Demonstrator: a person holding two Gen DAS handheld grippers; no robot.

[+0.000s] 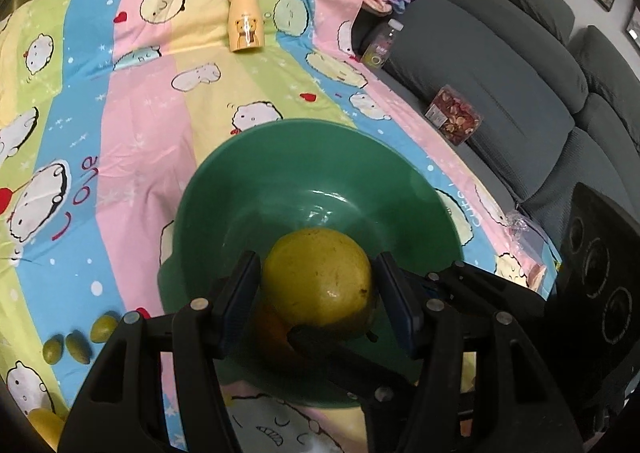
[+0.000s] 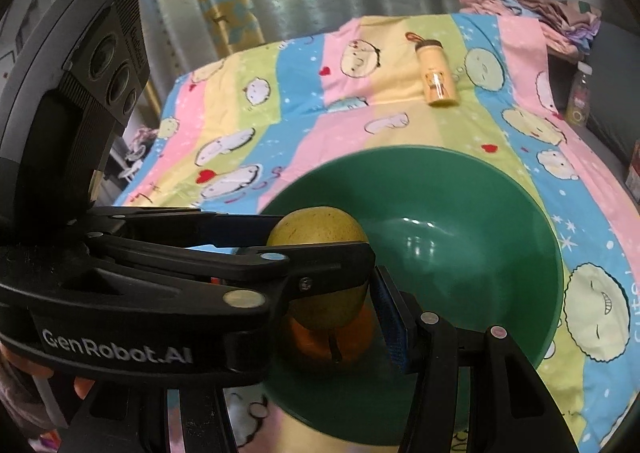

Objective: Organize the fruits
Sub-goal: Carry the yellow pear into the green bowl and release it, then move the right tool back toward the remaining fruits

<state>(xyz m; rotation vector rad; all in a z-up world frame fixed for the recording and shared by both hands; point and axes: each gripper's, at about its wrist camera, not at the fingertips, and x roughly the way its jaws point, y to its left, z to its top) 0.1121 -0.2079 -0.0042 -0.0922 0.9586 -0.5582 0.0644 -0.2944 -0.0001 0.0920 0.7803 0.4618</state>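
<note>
L gripper (image 1: 316, 285) clamps round yellow-green pear (image 1: 320, 281) over glossy green plastic bowl (image 1: 304, 157). R gripper (image 2: 340, 317) grips orange fruit (image 2: 320, 341) just below it. Neither dropped yet; three small green fruits (image 1: 76, 341) left of L tool wait.

Soft, even indoor light, glare spots inside the green bowl (image 1: 320, 189), strong fisheye bending with dark corners, slight blur.

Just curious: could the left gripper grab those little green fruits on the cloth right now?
Probably not yet: the left gripper is clamped on the pear, though the little green fruits lie unobstructed on the cloth.
</note>
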